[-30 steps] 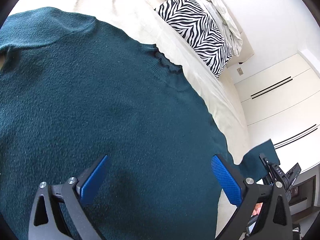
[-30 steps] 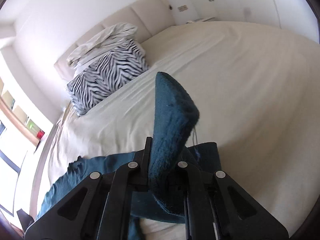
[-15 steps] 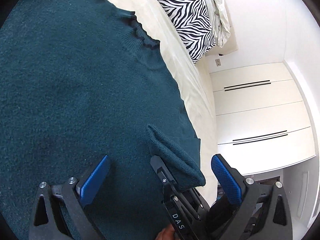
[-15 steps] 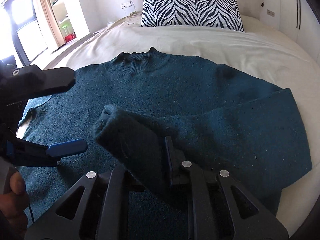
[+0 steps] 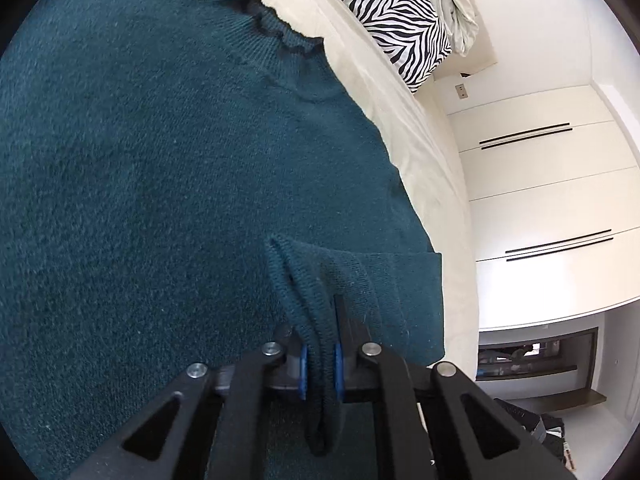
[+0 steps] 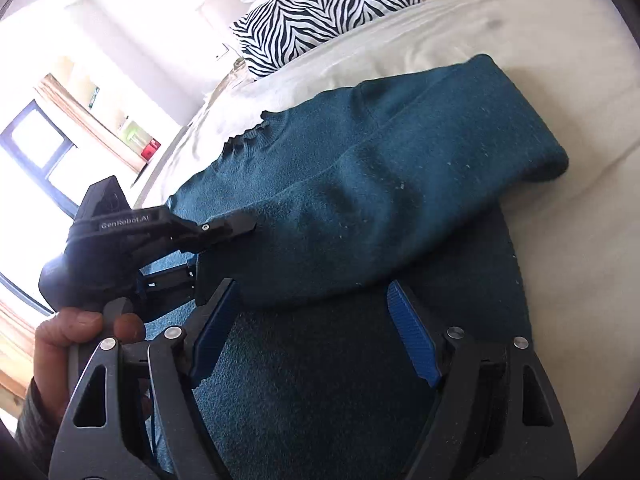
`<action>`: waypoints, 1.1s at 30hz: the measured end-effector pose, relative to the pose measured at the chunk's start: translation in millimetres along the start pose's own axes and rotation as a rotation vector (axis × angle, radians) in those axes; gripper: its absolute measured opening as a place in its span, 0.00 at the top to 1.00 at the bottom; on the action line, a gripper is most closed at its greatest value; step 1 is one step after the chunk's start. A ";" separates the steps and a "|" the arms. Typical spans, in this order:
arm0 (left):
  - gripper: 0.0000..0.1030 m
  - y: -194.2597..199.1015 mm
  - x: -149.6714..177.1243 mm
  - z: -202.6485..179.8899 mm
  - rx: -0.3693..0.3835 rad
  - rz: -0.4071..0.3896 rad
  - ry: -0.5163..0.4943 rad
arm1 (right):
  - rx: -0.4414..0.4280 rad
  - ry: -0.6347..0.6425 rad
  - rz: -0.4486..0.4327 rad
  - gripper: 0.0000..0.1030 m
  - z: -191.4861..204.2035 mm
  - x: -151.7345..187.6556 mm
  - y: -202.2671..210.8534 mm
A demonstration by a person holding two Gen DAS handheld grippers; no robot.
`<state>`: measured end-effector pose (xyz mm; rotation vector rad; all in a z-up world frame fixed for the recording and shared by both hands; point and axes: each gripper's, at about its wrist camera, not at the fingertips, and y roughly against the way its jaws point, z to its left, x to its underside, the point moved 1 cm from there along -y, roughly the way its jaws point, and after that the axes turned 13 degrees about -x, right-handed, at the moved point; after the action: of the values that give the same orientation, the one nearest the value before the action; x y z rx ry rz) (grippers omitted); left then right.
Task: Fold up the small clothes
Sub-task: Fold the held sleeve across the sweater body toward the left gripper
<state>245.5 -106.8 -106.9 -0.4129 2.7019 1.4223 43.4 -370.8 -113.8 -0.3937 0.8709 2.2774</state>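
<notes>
On the cream bed [image 6: 500, 28], your left gripper [image 5: 319, 360] has just clamped the dark teal knitted sweater's [image 5: 160, 180] sleeve cuff [image 5: 316, 312]; your right gripper [image 6: 316, 336] has just released it, jaws spread. The cuff's end is hidden.

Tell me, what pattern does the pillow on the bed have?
Black and white zebra stripes on the pillow; it shows best in the right wrist view.

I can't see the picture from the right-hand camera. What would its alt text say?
A teal sweater lies on a cream bed, one sleeve folded across its body. The right claw hovers open just above it, blue pads spread, having just opened. At left, a hand holds the left claw, shut on the sleeve's cuff; a zebra-striped pillow sits behind.
</notes>
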 end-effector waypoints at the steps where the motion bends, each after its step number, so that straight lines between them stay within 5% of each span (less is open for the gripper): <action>1: 0.91 7.4 -5.1 -4.1 -0.016 -0.025 -0.030 | -0.027 -0.035 -0.012 0.27 -5.9 -2.1 6.7; 8: 0.91 75.4 -44.8 -13.6 -0.099 -0.289 -0.184 | -0.213 -0.283 -0.098 0.25 -49.5 -20.5 31.7; 13: 0.91 95.7 -69.9 24.2 -0.119 -0.395 -0.110 | -0.310 -0.429 -0.142 0.25 -66.7 -41.9 26.1; 20: 0.91 78.8 -80.6 74.7 -0.171 -0.365 -0.022 | -0.361 -0.557 -0.140 0.25 -74.0 -64.8 -11.8; 27: 0.91 69.7 -74.3 103.2 -0.194 -0.345 0.023 | -0.369 -0.600 -0.242 0.29 -94.3 -64.8 -0.3; 33: 0.90 69.2 -69.9 116.1 -0.189 -0.341 0.047 | -0.326 -0.552 -0.224 0.28 -91.2 -62.6 4.4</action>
<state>286.4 39.8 -105.6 -0.8806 2.3838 1.5802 90.5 -464.8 -148.4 0.0114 0.1687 2.1507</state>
